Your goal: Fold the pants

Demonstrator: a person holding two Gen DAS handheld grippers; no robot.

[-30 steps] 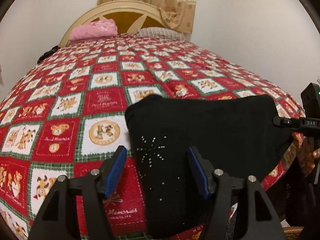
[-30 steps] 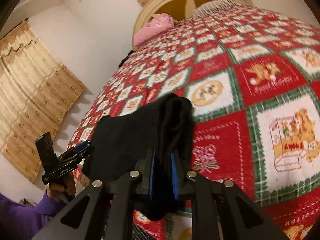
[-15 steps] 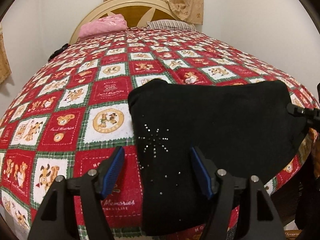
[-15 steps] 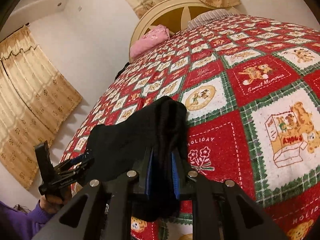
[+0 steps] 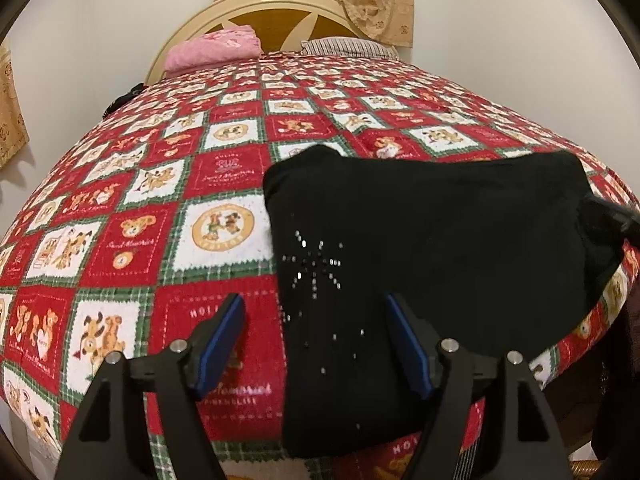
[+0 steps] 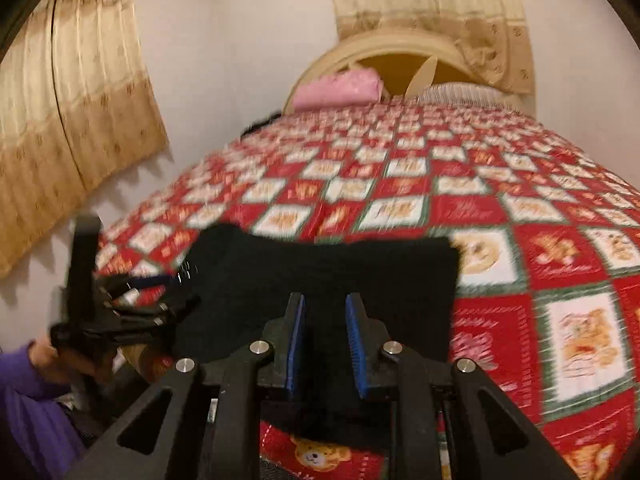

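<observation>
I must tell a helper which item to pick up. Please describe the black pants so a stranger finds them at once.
Look at the bed's red, white and green checked blanket with bear pictures. At its near edge lies a folded black fabric bundle, the black pants. Unlike the pink folded cloth by the headboard, it is plain black with small shiny studs forming a starburst.

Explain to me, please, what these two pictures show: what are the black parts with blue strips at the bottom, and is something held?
No robot is here: a person holds a pair of tongs in each hand, and a camera on each looks along its fingers. One picture looks past the left tongs, the other past the right tongs. Black pants, folded, lie on a red patterned blanket covering a bed. Both tongs are opening and grip nothing; the pants lie loose below them. The other view shows the left tongs in a hand with a purple sleeve.
</observation>
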